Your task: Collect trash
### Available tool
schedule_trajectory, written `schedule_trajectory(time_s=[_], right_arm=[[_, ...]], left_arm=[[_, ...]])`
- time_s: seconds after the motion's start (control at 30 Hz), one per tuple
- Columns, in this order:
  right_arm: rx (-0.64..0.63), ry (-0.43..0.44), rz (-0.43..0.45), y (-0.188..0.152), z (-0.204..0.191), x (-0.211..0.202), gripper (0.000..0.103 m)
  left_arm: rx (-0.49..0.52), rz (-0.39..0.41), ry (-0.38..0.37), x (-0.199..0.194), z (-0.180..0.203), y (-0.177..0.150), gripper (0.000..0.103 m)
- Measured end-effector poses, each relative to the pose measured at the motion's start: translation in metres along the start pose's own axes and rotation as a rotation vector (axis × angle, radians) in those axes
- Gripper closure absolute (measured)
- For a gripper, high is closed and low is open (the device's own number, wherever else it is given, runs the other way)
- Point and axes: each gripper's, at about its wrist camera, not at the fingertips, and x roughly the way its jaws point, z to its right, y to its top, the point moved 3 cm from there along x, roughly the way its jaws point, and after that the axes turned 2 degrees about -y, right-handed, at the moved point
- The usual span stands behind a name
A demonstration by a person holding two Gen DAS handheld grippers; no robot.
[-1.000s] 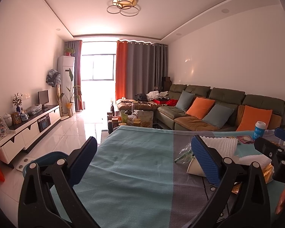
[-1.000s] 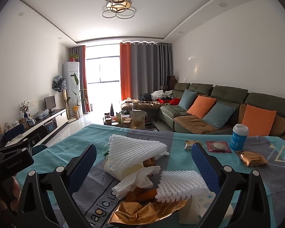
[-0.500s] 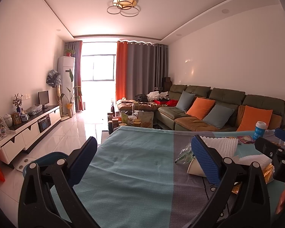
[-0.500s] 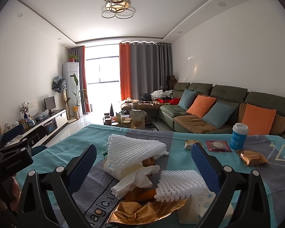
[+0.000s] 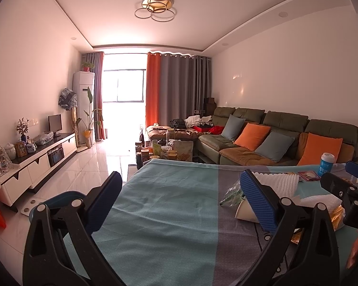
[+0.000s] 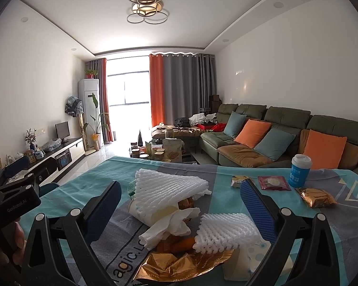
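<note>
While both grippers hover over the table [image 6: 102, 169], the trash lies in a loose heap on the teal and grey cloth [image 5: 169, 205], right in front of the right gripper [image 6: 180, 211]. Its jaws are spread wide and hold nothing; the heap sits between and just beyond the blue pads [image 6: 257, 211]. A white foam net [image 6: 169, 184] lies folded on top of a tipped paper cup [image 6: 152, 212], with a crumpled tissue [image 6: 171, 224] spilling forward from it. A second foam net [image 6: 226, 233] lies nearer the right pad, and a crinkled gold wrapper [image 6: 176, 265] sits closest to the camera. Something orange shows between them, too hidden to name.

Farther back on the cloth lie a small yellow packet [image 6: 238, 181], a red sachet [image 6: 273, 182], a gold packet [image 6: 316, 197] and an upright blue cup [image 6: 300, 170] with a white lid.

The left gripper [image 5: 179, 202] is also wide open and empty, over bare cloth, with the heap off to its right. A hand [image 6: 14, 250] holds it at the left edge of the right view.

Beyond the table is a living room: a green sofa [image 5: 284, 128] with orange and blue cushions, orange and grey curtains [image 5: 176, 90], a bright window, a white TV unit [image 5: 35, 162] and a cluttered coffee table [image 5: 164, 152].
</note>
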Motion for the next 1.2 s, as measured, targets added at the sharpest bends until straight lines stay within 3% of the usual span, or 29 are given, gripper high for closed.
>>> schedule_trajectory(time_s=[1.2], right_arm=[[0.005, 0.004, -0.001, -0.0010, -0.0003, 0.0006, 0.007]], left_arm=[[-0.001, -0.012, -0.008, 0.0020, 0.0013, -0.0014, 0.006]])
